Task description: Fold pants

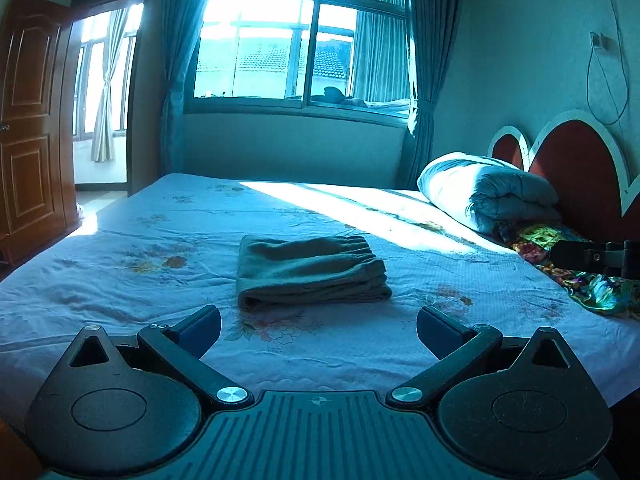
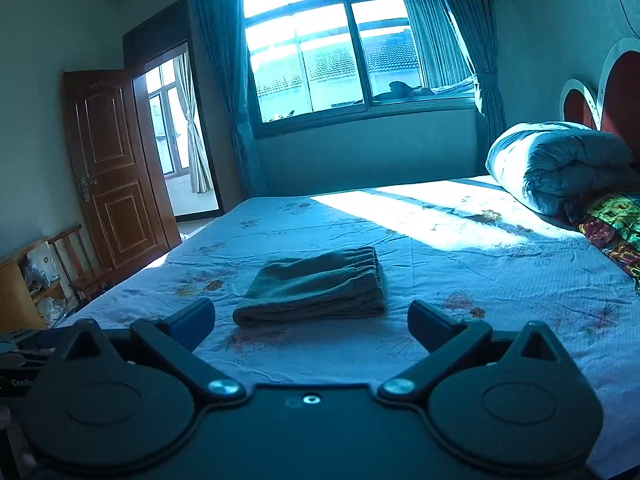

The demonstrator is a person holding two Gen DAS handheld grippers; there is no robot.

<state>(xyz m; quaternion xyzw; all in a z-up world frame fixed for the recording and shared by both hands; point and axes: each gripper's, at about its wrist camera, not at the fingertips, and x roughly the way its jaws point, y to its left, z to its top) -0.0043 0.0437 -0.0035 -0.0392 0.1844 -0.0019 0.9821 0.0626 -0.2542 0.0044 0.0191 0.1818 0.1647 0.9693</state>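
Note:
Grey-green pants (image 1: 310, 272) lie folded into a compact stack in the middle of the bed, elastic waistband toward the far right; they also show in the right wrist view (image 2: 316, 286). My left gripper (image 1: 319, 330) is open and empty, hovering above the sheet just in front of the pants. My right gripper (image 2: 311, 324) is open and empty too, also just short of the pants. Part of the right gripper shows at the right edge of the left wrist view (image 1: 596, 258).
The bed (image 1: 120, 280) has a pale floral sheet. A rolled blue-white duvet (image 1: 484, 192) and a colourful cloth (image 1: 580, 268) lie by the headboard at the right. A window is behind, an open wooden door (image 2: 116, 168) and shelves at the left.

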